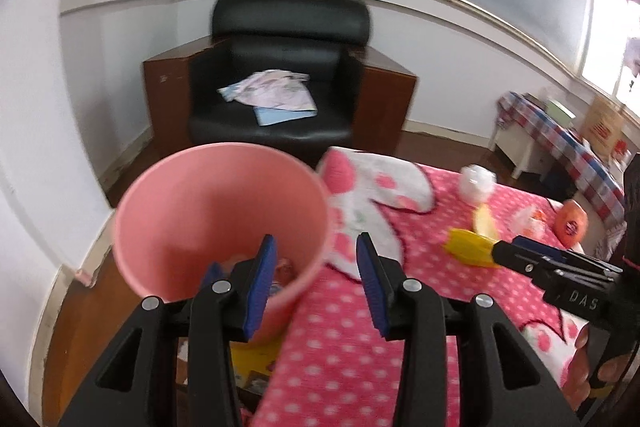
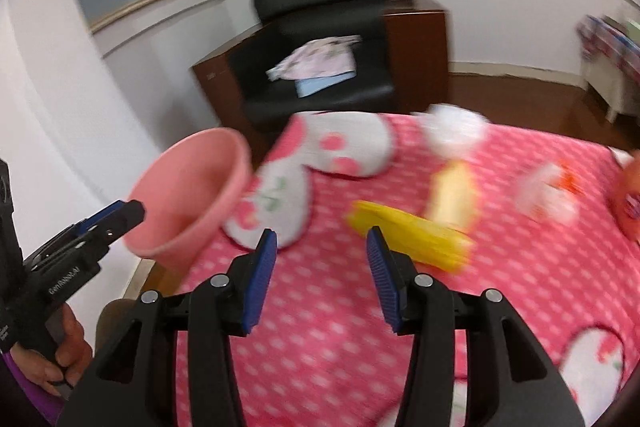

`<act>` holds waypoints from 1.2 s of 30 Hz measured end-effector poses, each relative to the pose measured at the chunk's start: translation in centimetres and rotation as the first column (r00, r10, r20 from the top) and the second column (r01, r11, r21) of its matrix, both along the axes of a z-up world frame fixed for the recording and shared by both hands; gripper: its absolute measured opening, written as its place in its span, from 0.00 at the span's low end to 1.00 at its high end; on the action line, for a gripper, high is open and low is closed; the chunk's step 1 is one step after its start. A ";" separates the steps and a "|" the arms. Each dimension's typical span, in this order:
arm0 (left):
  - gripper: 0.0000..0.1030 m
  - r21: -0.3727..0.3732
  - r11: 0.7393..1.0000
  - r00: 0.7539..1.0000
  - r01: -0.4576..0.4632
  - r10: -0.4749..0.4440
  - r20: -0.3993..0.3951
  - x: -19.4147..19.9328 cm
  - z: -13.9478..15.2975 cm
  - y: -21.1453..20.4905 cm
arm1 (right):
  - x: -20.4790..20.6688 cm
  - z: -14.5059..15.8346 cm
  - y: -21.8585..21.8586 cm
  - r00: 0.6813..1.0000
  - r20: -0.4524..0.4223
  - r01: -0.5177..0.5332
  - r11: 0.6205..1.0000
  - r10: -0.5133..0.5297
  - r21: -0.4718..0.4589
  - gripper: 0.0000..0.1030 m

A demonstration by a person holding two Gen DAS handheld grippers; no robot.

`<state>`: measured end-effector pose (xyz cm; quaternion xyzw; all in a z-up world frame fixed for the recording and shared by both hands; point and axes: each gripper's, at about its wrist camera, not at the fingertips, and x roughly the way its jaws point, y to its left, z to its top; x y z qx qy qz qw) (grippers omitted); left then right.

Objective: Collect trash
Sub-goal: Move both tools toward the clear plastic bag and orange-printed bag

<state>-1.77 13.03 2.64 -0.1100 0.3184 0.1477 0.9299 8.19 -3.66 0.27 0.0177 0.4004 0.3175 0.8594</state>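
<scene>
A pink bin (image 1: pixel 220 211) hangs off the bed's left edge; its rim sits between the fingers of my left gripper (image 1: pixel 316 247), whose jaws stand apart. Some trash lies at its bottom. The bin also shows in the right wrist view (image 2: pixel 192 203). My right gripper (image 2: pixel 322 243) is open and empty above the pink dotted blanket (image 2: pixel 320 307), just short of a yellow wrapper (image 2: pixel 408 235). Behind that lie a pale yellow piece (image 2: pixel 452 195), a white crumpled wad (image 2: pixel 456 131), a white-orange wrapper (image 2: pixel 548 195) and an orange packet (image 1: pixel 572 223).
A black armchair (image 1: pixel 280 67) with papers on its seat stands against the wall beyond the bed. A checked-cloth table (image 1: pixel 560 135) with boxes is at the right. Wooden floor lies left of the bed.
</scene>
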 end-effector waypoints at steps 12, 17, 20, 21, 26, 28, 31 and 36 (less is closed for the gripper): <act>0.40 -0.021 0.980 0.978 0.199 -0.200 -0.056 6.4 -0.1 -8.1 | 3.1 -1.5 -12.0 0.962 -0.007 0.275 0.961 -0.274 0.021 0.46; 0.40 -0.024 0.971 0.969 0.237 -0.238 -0.071 10.3 0.1 -10.4 | 4.8 -1.6 -13.7 0.953 0.002 0.303 0.952 -0.303 0.048 0.46; 0.46 -0.022 0.967 0.964 0.253 -0.254 -0.075 12.3 0.2 -11.4 | 5.9 -1.8 -13.9 0.951 -0.008 0.309 0.949 -0.309 0.067 0.46; 0.47 -0.020 0.966 0.963 0.258 -0.258 -0.075 12.9 0.2 -11.8 | 6.3 -1.9 -13.9 0.950 -0.011 0.312 0.947 -0.312 0.073 0.46; 0.48 -0.024 0.959 0.956 0.283 -0.284 -0.076 16.3 0.6 -13.1 | 8.3 -2.3 -14.2 0.947 -0.039 0.321 0.943 -0.319 0.090 0.46; 0.50 -0.031 0.959 0.957 0.280 -0.282 -0.072 17.3 0.7 -13.2 | 9.2 -2.4 -14.0 0.949 -0.062 0.314 0.945 -0.309 0.093 0.48; 0.51 -0.049 0.962 0.958 0.269 -0.272 -0.084 19.1 0.3 -13.2 | 10.0 -2.8 -13.3 0.951 -0.074 0.305 0.947 -0.299 0.101 0.54; 0.51 -0.060 0.969 0.960 0.240 -0.246 -0.135 21.8 -1.7 -13.4 | 10.9 -4.4 -13.1 0.950 -0.092 0.306 0.947 -0.297 0.098 0.54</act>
